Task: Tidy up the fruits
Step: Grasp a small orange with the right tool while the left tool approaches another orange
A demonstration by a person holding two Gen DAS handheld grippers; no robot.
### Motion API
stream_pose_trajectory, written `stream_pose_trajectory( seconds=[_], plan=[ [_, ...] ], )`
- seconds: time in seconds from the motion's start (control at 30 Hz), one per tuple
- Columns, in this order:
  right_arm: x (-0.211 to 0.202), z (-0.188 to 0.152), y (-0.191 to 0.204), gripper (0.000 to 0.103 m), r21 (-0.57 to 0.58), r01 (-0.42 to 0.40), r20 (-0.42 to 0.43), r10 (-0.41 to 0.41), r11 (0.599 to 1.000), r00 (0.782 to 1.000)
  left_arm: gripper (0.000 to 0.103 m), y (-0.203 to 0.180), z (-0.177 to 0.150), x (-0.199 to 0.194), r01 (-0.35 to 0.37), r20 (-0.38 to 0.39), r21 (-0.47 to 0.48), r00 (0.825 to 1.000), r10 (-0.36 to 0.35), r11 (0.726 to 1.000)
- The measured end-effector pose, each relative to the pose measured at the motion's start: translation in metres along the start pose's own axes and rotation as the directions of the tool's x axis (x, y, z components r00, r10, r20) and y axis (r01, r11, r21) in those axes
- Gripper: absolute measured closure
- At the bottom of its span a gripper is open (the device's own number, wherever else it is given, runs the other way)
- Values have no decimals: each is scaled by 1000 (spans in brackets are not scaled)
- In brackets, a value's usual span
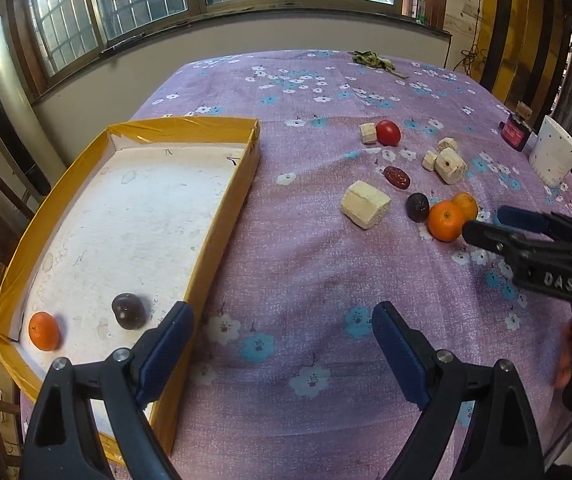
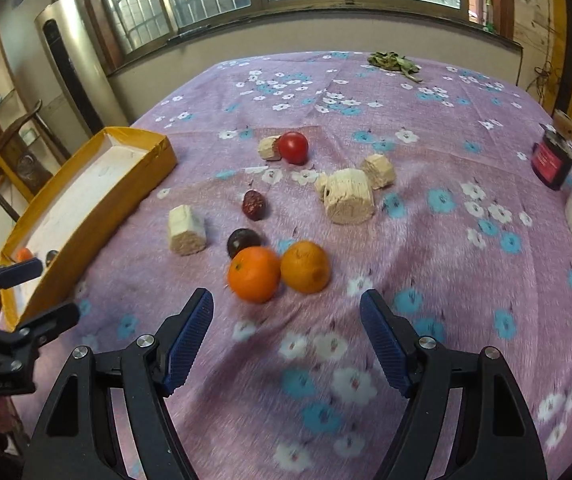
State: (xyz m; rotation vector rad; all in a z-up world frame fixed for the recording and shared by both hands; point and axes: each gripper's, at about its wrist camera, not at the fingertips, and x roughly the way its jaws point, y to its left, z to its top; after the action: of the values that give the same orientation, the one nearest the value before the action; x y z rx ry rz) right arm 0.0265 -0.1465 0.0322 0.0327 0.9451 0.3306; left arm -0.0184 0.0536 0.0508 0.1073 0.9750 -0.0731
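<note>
A yellow tray [image 1: 242, 184] with a white floor holds an orange [image 1: 44, 330] and a dark plum [image 1: 129, 311] at its near end. My left gripper [image 1: 282, 316] is open and empty over the cloth, its left finger above the tray's right wall. On the purple cloth lie two oranges [image 2: 254, 280] [image 2: 305, 266], a dark plum [image 2: 242, 242], a red date [image 2: 254, 205] and a red tomato [image 2: 293, 147]. My right gripper [image 2: 286, 300] hangs open and empty just short of the two oranges. In the left wrist view its fingertips [image 1: 470, 231] sit close beside the nearer orange [image 1: 445, 220].
Several pale cut blocks [image 2: 347, 196] [image 2: 186, 230] lie among the fruit. A white cup [image 1: 553, 152] and a dark red jar [image 1: 515, 132] stand at the right edge. Dried leaves [image 2: 391, 61] lie at the far side. A wooden chair [image 2: 10, 140] stands left of the table.
</note>
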Motion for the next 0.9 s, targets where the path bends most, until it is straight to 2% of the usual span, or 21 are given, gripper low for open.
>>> stream_pose_trajectory(
  seconds=[0.13,0.2,0.27,0.37,0.47,0.53,0.63,0.7,0.8,0.87,0.9],
  plan=[
    [6,7,-8,29,-13,-76,-10,75,997,997,11,0,-3,1,-12,-7,-10,1000,12,1000],
    [13,13,-6,29,-32,-71,-16,70,997,997,11,1,-4,5,-15,-25,-21,1000,14,1000],
    [21,17,-6,29,-42,-107,-21,107,993,994,11,-1,-4,9,-17,-39,-28,999,16,999],
    [24,15,-9,29,-31,-204,-43,202,979,978,11,-3,-3,11,-18,-49,-26,999,16,1000],
    [8,7,-9,31,-58,-313,-47,311,948,949,11,-5,-3,13,-21,-55,-17,998,20,1000],
    [-1,3,-4,31,-121,-266,-38,263,956,964,11,-6,-3,15,-23,-57,-16,998,22,1000],
    [4,4,-4,31,-139,-232,-57,226,963,972,11,-8,0,21,-19,-77,-21,997,17,1000],
    [6,3,-3,43,-141,-242,-75,233,960,970,11,-10,1,22,-16,-82,-18,997,14,1000],
    [5,-3,7,43,-179,-269,-98,255,946,962,11,-13,0,22,-20,-81,-4,997,19,1000],
    [8,-7,16,44,-233,-236,-105,217,944,971,11,-13,0,23,-21,-83,-3,996,21,1000],
    [11,-7,18,51,-245,-221,-105,200,944,974,11,-13,1,24,-20,-87,-5,996,20,1000]
  ],
)
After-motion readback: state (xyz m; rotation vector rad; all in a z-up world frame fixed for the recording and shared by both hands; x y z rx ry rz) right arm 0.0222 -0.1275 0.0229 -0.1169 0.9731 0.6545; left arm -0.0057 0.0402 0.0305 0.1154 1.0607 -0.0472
